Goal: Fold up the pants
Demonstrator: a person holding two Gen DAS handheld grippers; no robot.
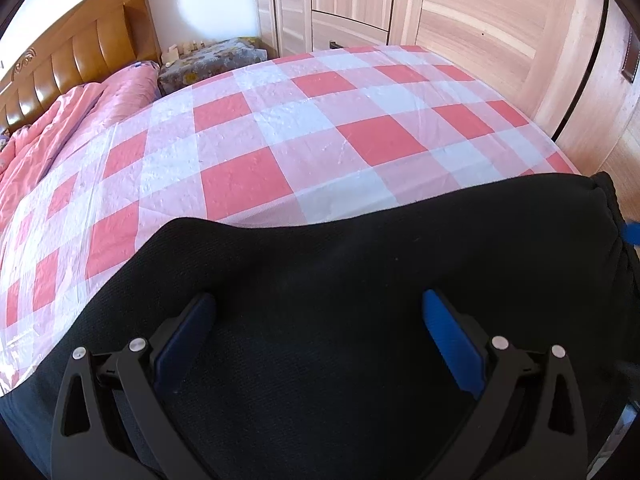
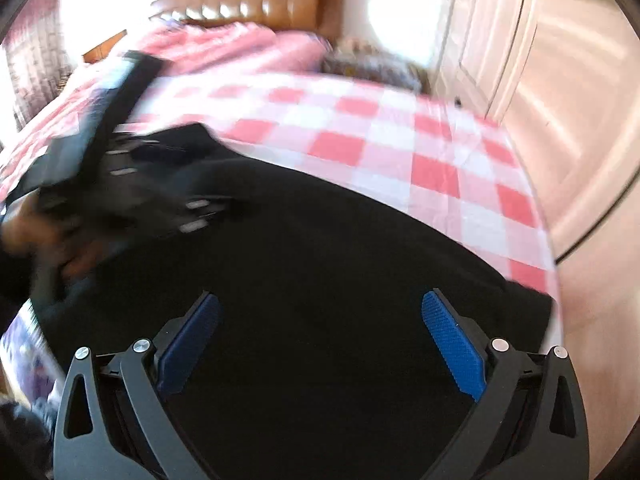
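While spread flat on the checked sheet (image 1: 320, 132) of the bed, near its edge: black pants (image 1: 360, 264), laid out for folding. Left tool (image 1: 320, 308) hovering low over the cloth, blue pads wide apart, pinching nothing. Right tool (image 2: 320, 308) likewise spread and empty above the pants, probably poised to pick an edge. Right view blurred.

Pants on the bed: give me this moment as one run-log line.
task: fold pants | pants: black, flat on checked sheet | left gripper: open, above pants, empty | right gripper: open, above pants, empty | right view blurred
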